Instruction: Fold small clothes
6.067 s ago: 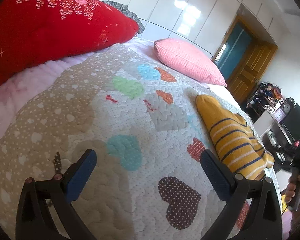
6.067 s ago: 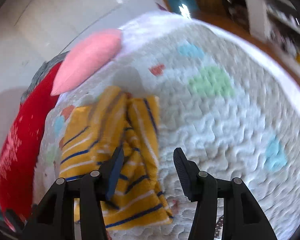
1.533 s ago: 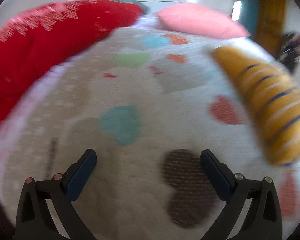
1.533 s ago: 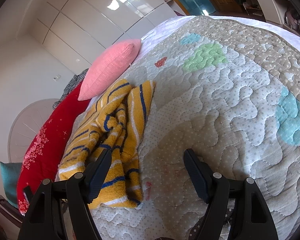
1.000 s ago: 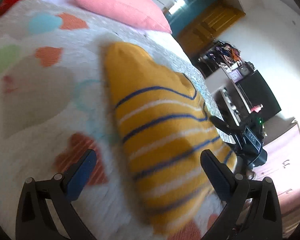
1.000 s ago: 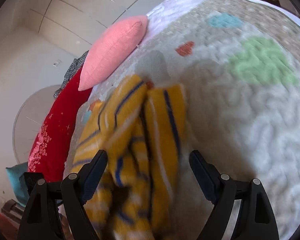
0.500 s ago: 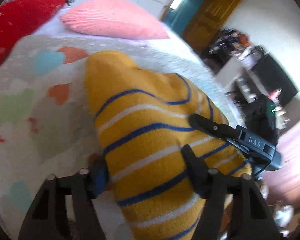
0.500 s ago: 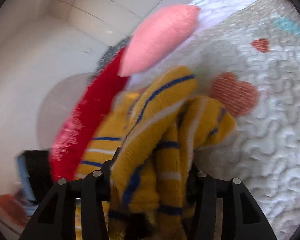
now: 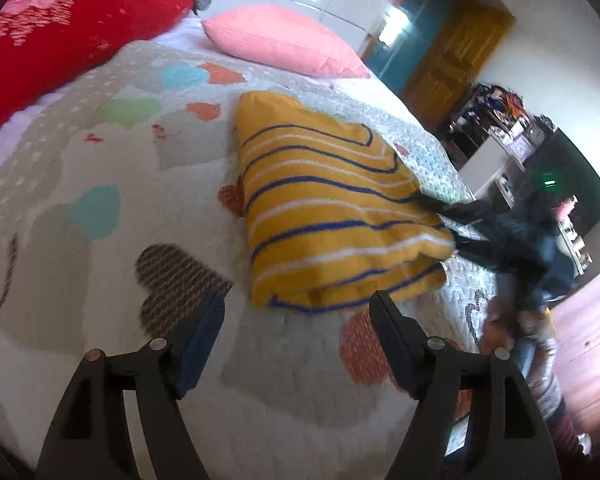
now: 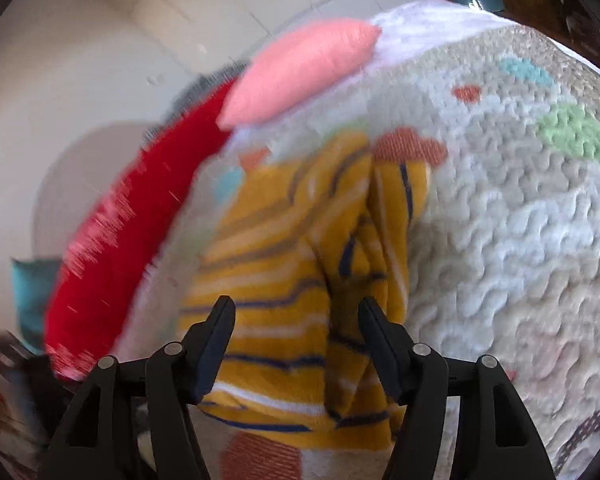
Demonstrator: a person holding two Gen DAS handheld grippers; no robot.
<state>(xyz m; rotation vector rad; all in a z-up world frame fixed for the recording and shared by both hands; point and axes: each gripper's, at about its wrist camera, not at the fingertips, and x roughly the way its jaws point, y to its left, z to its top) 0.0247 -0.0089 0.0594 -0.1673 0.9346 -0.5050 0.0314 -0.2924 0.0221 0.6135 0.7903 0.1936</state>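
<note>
A yellow garment with blue and white stripes lies folded on the heart-patterned quilt. My left gripper is open and empty, just short of the garment's near edge. In the right wrist view the garment lies bunched with a fold down its middle. My right gripper is open, its fingers apart over the garment's near end without pinching it. The right gripper also shows in the left wrist view, blurred, at the garment's far right corner.
A red pillow and a pink pillow lie at the head of the bed. The bed's right edge drops to the floor beside a person's leg. A door and cluttered shelves stand beyond.
Both grippers closed in on the garment and drew back. The left gripper has pulled away from over the garment and widened. The garment now lies flatter, folded on the quilt.
</note>
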